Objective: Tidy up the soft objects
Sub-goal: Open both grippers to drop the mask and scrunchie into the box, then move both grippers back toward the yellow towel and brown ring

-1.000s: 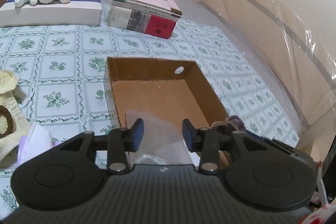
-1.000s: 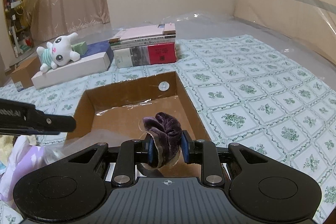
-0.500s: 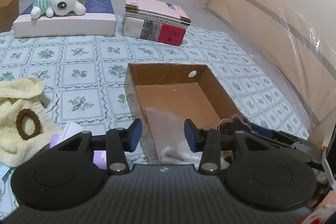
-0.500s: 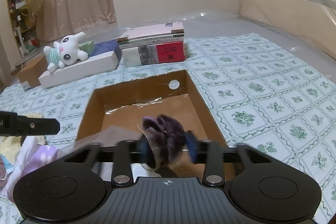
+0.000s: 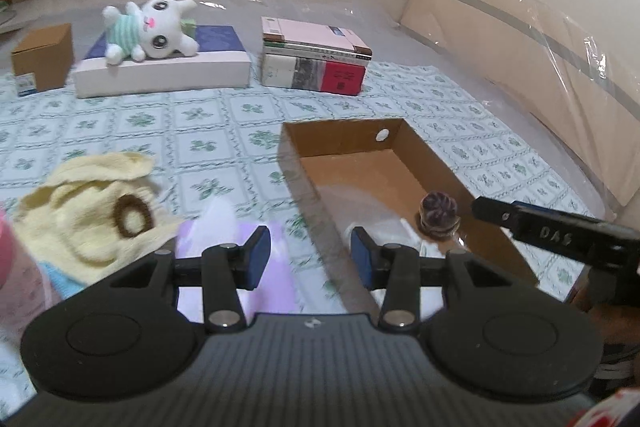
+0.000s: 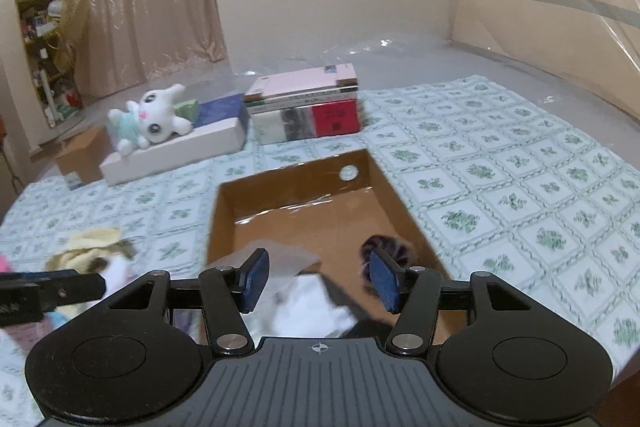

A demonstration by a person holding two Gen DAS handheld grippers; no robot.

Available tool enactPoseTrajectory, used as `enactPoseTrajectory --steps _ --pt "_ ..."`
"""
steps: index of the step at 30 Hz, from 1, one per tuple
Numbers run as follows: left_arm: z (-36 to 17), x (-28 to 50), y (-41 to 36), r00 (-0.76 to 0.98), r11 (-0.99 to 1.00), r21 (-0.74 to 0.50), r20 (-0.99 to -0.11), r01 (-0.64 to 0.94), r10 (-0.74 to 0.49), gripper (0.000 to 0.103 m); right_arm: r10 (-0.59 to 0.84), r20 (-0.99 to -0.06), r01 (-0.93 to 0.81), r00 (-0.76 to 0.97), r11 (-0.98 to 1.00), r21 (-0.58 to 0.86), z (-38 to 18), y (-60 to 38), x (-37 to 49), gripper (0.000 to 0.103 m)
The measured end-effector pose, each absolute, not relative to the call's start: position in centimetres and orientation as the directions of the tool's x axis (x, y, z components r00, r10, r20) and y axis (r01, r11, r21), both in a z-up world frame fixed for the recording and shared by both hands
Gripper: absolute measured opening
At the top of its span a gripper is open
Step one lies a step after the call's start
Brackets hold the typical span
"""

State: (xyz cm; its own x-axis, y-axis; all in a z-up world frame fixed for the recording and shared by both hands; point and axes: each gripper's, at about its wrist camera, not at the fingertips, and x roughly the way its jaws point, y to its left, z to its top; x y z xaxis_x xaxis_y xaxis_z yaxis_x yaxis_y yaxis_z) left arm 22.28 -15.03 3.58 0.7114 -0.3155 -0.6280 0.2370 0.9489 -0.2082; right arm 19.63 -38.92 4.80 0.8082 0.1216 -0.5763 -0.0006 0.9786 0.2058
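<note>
Purple scrunchie [image 5: 438, 213], flat in cardboard box [image 5: 420, 151]

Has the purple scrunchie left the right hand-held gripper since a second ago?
Yes. The purple scrunchie dropped from between the pads into the cardboard box; the right hand-held gripper has just been opening, nothing pressed between its pads.

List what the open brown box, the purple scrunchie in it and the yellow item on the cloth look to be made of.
Box: cardboard, matte brown walls; its floor looks glossy, perhaps taped or film-covered.
Purple scrunchie: probably velvet-like fabric, with gathered folds and a soft sheen.
Yellow item: fuzzy knit or fleece, with a limp, nubby surface and a brown ring patch; the exact fibre is unclear.
</note>
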Motion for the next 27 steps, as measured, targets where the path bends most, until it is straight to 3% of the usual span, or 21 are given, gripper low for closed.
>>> enactPoseTrajectory --steps 15,27 --pt "3.1 11.5 -6.5 0.74 0.974 -0.146 -0.633 0.173 -0.226 0.041 0.251 -0.561 -0.083 0.788 0.948 0.308 5.5 -30.5 9.1 0.061" --pt "2.5 8.1 -1.3 0.75 0.987 -0.132 -0.643 0.09 -0.154 0.041 0.307 -0.576 -0.153 0.758 0.942 0.3 5.0 -26.3 6.6 0.061"
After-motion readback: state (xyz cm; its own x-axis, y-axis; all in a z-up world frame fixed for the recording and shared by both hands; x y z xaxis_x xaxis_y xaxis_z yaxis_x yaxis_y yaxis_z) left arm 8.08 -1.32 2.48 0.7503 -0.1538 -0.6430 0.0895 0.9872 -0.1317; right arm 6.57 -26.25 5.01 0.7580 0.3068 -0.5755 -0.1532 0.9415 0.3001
